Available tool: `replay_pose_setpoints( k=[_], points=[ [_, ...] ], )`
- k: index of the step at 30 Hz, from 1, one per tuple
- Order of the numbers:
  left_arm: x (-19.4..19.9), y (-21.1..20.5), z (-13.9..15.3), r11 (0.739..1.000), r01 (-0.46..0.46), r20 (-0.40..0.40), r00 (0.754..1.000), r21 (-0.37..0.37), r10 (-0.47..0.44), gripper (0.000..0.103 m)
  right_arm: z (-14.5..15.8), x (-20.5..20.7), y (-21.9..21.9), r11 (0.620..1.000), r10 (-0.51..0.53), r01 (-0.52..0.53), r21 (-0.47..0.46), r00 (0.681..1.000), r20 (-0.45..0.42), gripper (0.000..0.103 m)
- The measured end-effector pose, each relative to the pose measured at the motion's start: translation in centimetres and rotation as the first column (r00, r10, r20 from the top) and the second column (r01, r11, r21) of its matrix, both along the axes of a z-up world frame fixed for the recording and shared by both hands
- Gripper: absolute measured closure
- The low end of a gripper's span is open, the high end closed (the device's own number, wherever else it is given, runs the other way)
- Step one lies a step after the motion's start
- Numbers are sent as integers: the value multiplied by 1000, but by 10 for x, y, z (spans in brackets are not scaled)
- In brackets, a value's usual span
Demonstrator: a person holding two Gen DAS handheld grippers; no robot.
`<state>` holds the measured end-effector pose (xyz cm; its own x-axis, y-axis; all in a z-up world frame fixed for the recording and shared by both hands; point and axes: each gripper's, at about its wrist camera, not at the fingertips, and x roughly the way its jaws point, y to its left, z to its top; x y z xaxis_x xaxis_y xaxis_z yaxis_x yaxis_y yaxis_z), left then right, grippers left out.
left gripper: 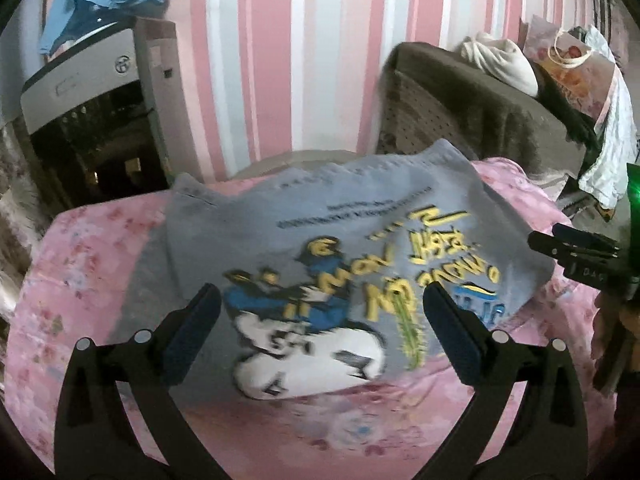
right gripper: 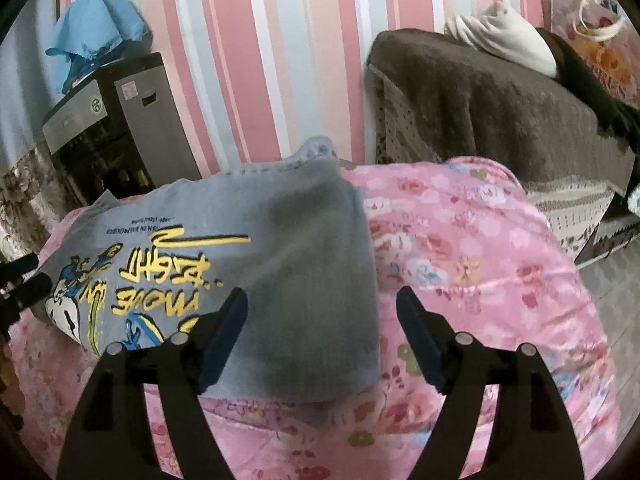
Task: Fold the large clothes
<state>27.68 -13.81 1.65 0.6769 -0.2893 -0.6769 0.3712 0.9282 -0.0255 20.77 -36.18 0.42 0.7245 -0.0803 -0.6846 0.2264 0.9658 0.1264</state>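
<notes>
A grey T-shirt [left gripper: 328, 232] with a yellow, blue and white cartoon print lies folded on a pink floral cloth [left gripper: 84, 280] over the table. My left gripper [left gripper: 320, 300] is open and empty, hovering above the shirt's printed near part. My right gripper [right gripper: 320, 300] is open and empty above the shirt's plain right-hand edge [right gripper: 320, 240], one finger over the shirt and the other over the pink cloth [right gripper: 480, 264]. The right gripper also shows at the right edge of the left wrist view [left gripper: 576, 248]. The left gripper shows at the left edge of the right wrist view [right gripper: 20, 280].
A pink and white striped wall [left gripper: 300, 60] stands behind the table. A grey appliance [left gripper: 92, 92] with blue cloth on top stands at the back left. A brown-covered piece of furniture [right gripper: 500, 100] with a white bundle and bags stands at the back right.
</notes>
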Motion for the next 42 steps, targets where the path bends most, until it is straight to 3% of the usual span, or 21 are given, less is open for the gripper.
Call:
replay_pose_setpoints(
  k=[6, 10, 11, 13, 15, 19, 24, 27, 32, 35, 42],
  points=[
    [-8, -29, -7, 998, -23, 44, 999, 57, 20, 3, -6, -6, -6, 999, -28, 28, 27, 1000, 3, 26],
    [-5, -36, -8, 999, -20, 62, 998, 28, 18, 6, -10, -8, -13, 999, -38, 38, 37, 999, -5, 26],
    [-1, -38, -11, 1000, -6, 46, 999, 5, 6, 12, -11, -8, -13, 998, -41, 41, 37, 999, -8, 26],
    [9, -42, -23, 999, 29, -21, 999, -16, -29, 57, -16, -8, -16, 998, -49, 50, 49, 999, -18, 26],
    [20, -45, -37, 999, 42, -90, 995, -30, -44, 71, -20, -8, -17, 997, -50, 52, 64, 998, -23, 26],
    [24, -45, -50, 999, 27, -79, 996, -45, -31, 70, -22, -9, -16, 996, -55, 57, 73, 998, -25, 26],
    [22, -59, -67, 999, 1, -52, 999, 44, 1, 71, -25, -14, -15, 988, -46, 52, 146, 998, -46, 26],
    [22, -59, -68, 999, -2, -52, 999, 37, 4, 71, -28, -19, -11, 985, -40, 51, 167, 997, -66, 26],
    [20, -60, -70, 999, -9, -36, 999, 32, 10, 71, -47, -9, -16, 955, -27, 50, 292, 996, -84, 26],
    [20, -57, -68, 1000, -9, -41, 999, 15, 10, 71, -50, 1, -14, 950, -5, 23, 312, 998, -59, 24],
    [20, -56, -69, 1000, -9, -42, 999, 15, 9, 71, -51, 20, -6, 947, 41, -23, 321, 998, -50, 37]
  ],
)
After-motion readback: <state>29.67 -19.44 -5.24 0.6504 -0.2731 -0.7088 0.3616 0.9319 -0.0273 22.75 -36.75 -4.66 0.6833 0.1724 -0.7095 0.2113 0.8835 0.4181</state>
